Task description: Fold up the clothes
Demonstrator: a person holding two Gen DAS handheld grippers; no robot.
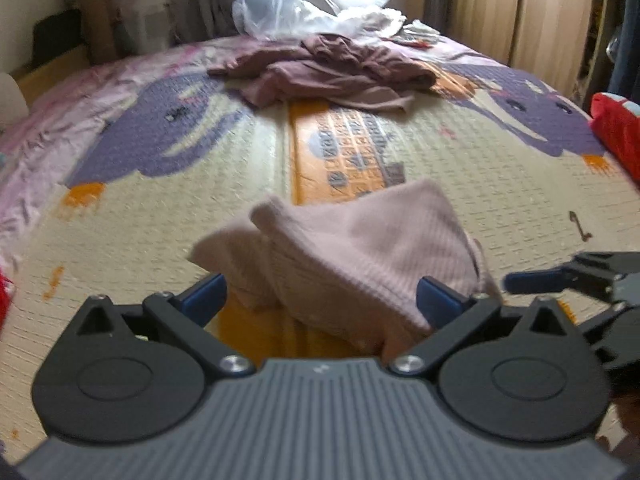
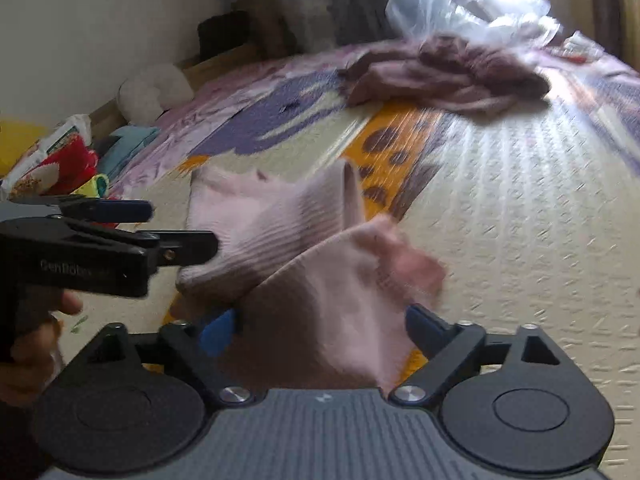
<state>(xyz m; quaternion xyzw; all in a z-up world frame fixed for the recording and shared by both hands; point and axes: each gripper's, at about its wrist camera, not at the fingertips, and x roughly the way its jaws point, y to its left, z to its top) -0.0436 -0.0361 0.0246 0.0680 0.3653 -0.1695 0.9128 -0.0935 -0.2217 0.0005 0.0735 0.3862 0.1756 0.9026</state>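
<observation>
A pale pink ribbed garment (image 1: 360, 252) lies crumpled on the patterned bed mat (image 1: 480, 184), one corner standing up in a peak. My left gripper (image 1: 320, 296) is open, its blue pads wide apart either side of the garment's near edge. My right gripper (image 2: 320, 330) is also open, and the pink garment (image 2: 304, 264) bunches between its spread fingers, blurred. Each gripper shows in the other's view: the right gripper (image 1: 542, 270) at the garment's right, the left gripper (image 2: 182, 226) at its left, held by a hand (image 2: 28, 364).
A heap of maroon clothes (image 1: 332, 72) lies further up the bed, with a clear plastic bag (image 1: 280, 4) behind it. A red item (image 1: 616, 132) sits at the right edge. A white cushion (image 2: 154, 92) and colourful packets (image 2: 56, 160) line the left side.
</observation>
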